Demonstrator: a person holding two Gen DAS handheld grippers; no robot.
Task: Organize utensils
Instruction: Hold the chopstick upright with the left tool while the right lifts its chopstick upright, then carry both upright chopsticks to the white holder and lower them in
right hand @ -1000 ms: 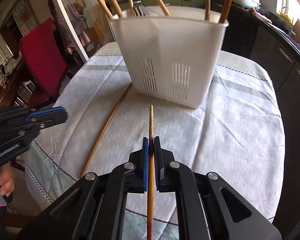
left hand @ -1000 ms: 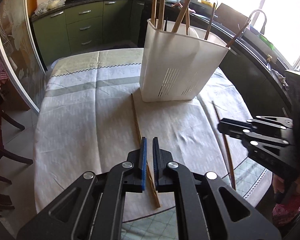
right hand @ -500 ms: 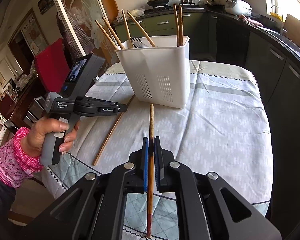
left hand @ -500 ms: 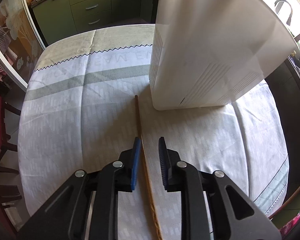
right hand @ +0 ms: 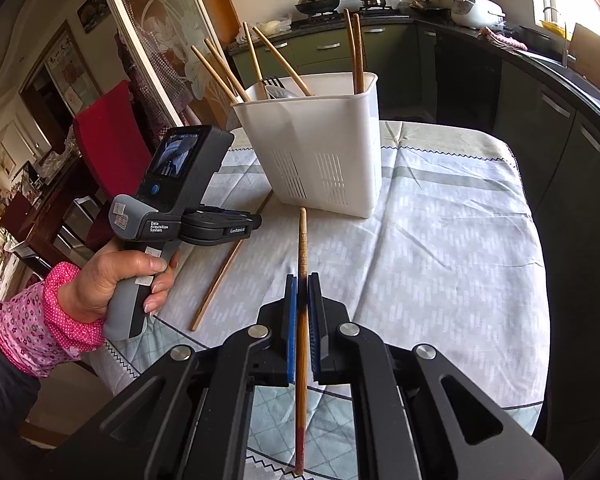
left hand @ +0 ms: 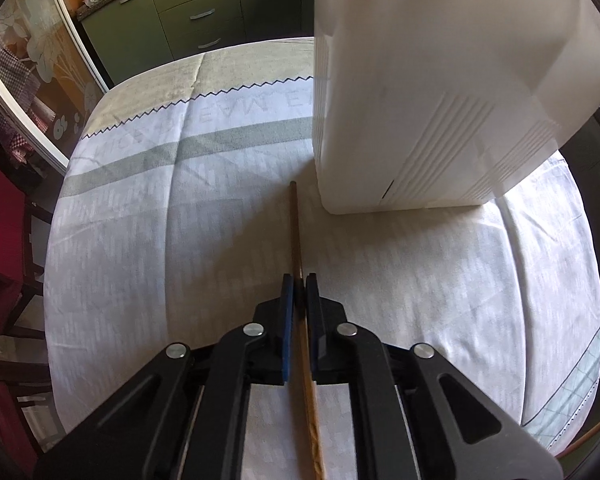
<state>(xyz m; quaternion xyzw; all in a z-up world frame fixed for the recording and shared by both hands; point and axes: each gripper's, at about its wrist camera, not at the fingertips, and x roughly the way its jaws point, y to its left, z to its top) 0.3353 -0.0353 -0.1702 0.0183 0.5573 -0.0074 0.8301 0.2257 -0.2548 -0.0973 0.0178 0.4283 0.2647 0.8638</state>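
Closest to the left wrist camera, the left gripper [left hand: 299, 280] has its blue pads pressed onto a dark-tipped chopstick [left hand: 296, 232] that lies on the tablecloth [left hand: 160, 260]; the stick runs up between the fingers and its far tip ends just beside the near corner of the white utensil holder [left hand: 428, 92], not touching it. From the right wrist camera the same left gripper [right hand: 256, 223] shows as a handheld unit, gripped by a hand [right hand: 116, 280] in a pink flowered sleeve [right hand: 40, 324], its fingers angled down over the cloth, with the stick's free end lying at the table's near edge

Nearest in the right view, the right gripper [right hand: 302, 280] pinches a second chopstick [right hand: 302, 240] between its pads, held above the cloth; its red end points back toward the camera and its pale end points at the holder, stopping short of it. Beyond, the utensil holder [right hand: 320, 152] stands upright on the table with slotted vents low on its walls. Several wooden chopsticks [right hand: 356, 56] lean out of it, some at the left side, two at the right corner, and a fork [right hand: 274, 82] shows above the rim. Farther back are a red chair [right hand: 112, 140] and green kitchen cabinets [right hand: 332, 48]
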